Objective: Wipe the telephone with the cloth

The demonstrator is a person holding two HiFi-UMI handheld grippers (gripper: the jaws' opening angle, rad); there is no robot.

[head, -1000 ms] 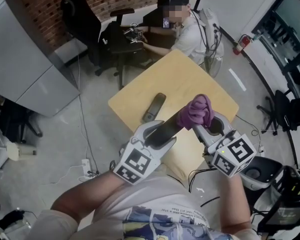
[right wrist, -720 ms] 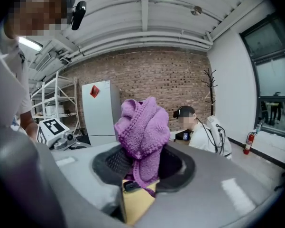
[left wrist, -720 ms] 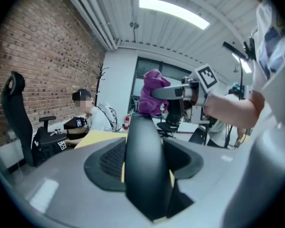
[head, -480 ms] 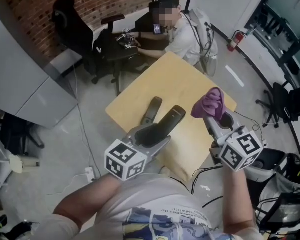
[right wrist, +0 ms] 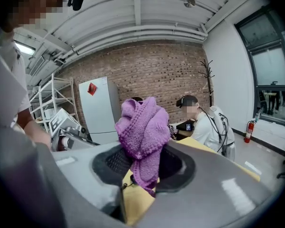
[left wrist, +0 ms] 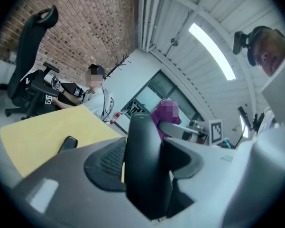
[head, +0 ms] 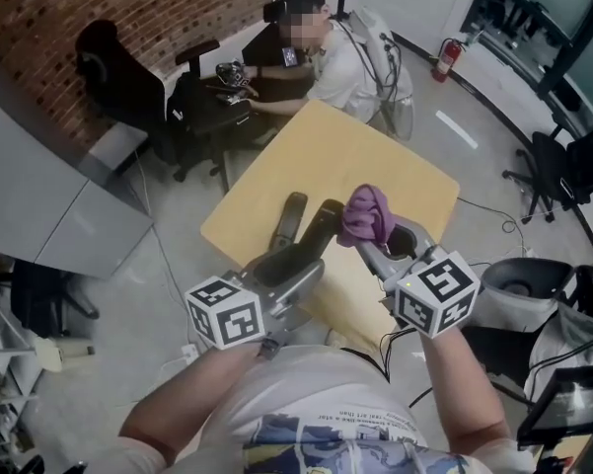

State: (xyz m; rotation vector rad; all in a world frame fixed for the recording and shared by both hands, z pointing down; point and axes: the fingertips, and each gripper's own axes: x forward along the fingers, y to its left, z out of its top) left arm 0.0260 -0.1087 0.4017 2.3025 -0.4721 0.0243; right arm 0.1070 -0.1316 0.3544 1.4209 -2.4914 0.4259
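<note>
Telephone handset, black plastic, oblong (left wrist: 143, 160) — pinched between the jaws of my left gripper (head: 294, 265), sticking out forward above the light wooden table (head: 375, 161). My right gripper (right wrist: 140, 172) jaws pinch a bunched purple knitted cloth (right wrist: 141, 127) — it pokes up past the tips, just beside the handset's far end, contact unclear. Another black oblong piece (head: 288, 220) lies on the table beyond my left jaws.

My left gripper (head: 298, 261) holds the handset (head: 324, 223) over the table's (head: 360, 156) near edge. The cloth (head: 367, 213), in my right gripper (head: 380, 243), sits just right. A slim object (head: 288, 217) lies left on the table.
</note>
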